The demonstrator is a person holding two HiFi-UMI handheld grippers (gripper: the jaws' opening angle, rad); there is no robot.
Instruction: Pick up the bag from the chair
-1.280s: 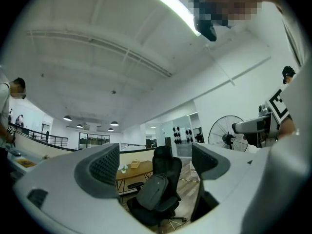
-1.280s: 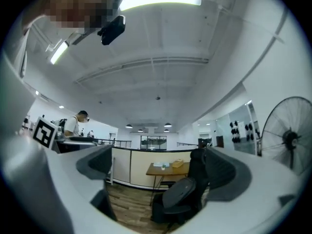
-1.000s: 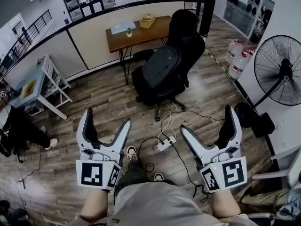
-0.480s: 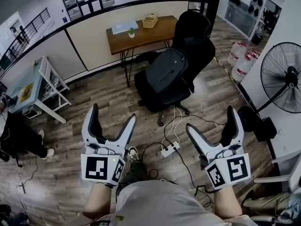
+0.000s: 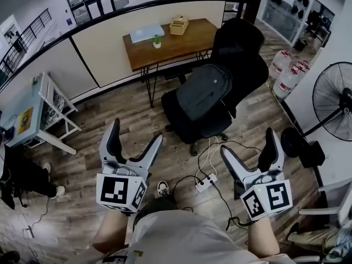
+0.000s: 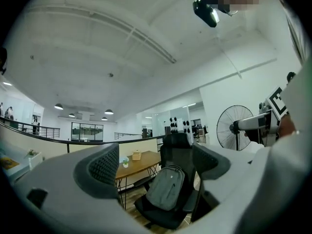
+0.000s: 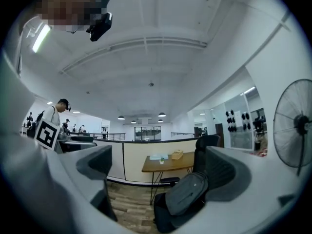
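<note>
**Two empty grippers face bag (image 5: 204, 91) on chair (image 5: 242, 48)**

Jaws spread with nothing between them, the left gripper (image 5: 136, 133) and right gripper (image 5: 248, 142) are held well short of the grey bag leaning on the black chair's backrest. A power strip (image 5: 204, 183) and cables (image 5: 206, 153) cross the wood floor (image 5: 121, 114) between. A desk (image 5: 170, 43) stands behind the chair, a fan (image 5: 335, 100) to its right.

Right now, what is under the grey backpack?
The backpack leans back on the black office chair, its lower end on the seat. The seat area directly beneath it is covered, so anything lying there cannot be seen.
</note>
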